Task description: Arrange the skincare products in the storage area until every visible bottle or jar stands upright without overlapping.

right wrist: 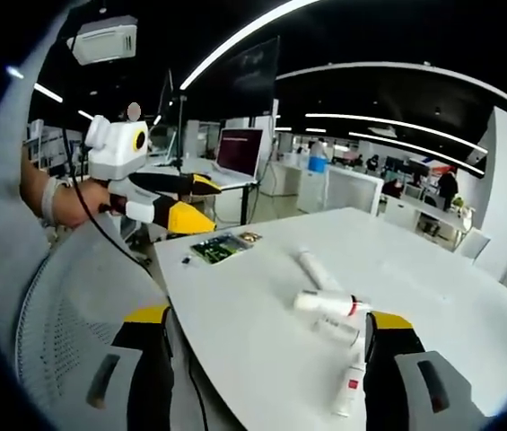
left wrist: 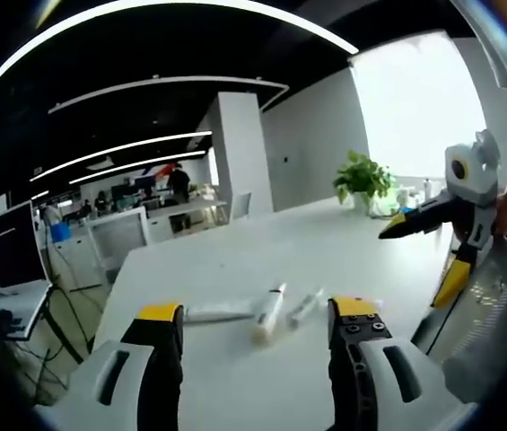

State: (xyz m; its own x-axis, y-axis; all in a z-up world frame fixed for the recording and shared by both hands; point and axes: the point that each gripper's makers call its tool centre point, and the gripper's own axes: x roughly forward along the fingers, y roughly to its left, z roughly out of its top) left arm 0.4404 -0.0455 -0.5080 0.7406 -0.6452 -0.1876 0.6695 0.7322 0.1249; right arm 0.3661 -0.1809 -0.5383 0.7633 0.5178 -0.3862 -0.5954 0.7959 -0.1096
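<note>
Nearest the lens in the left gripper view, we see the left gripper with its two yellow-tipped jaws rising from the bottom edge, spread wide and grasping nothing. Between those jaws, lower centre of the frame, three white skincare tubes lie flat on the white table: one long tube at left, one capped tube angled toward us, one shorter tube to its right. They lie close together, and whether they touch we cannot tell. We judge that the gripper is held back and level so that all products stay framed before a first pick. At the right edge the right gripper enters, carried by a hand; its dark jaws taper to a near point with a yellow tip, and we judge them released only narrowly, empty. A potted plant stands at the table's far end, upper right.

Nearest the lens in the right gripper view, the right gripper shows both jaws apart at the bottom edge, with nothing between them. The tubes lie at lower centre-right; four white pieces show, one with a red band, one with a small red mark near the right jaw, all on their sides. None stands upright, so we judge the task barely begun. At upper left the left gripper hangs over a mesh chair back, off the table, jaws parted. A small green card lies near the table edge.
</note>
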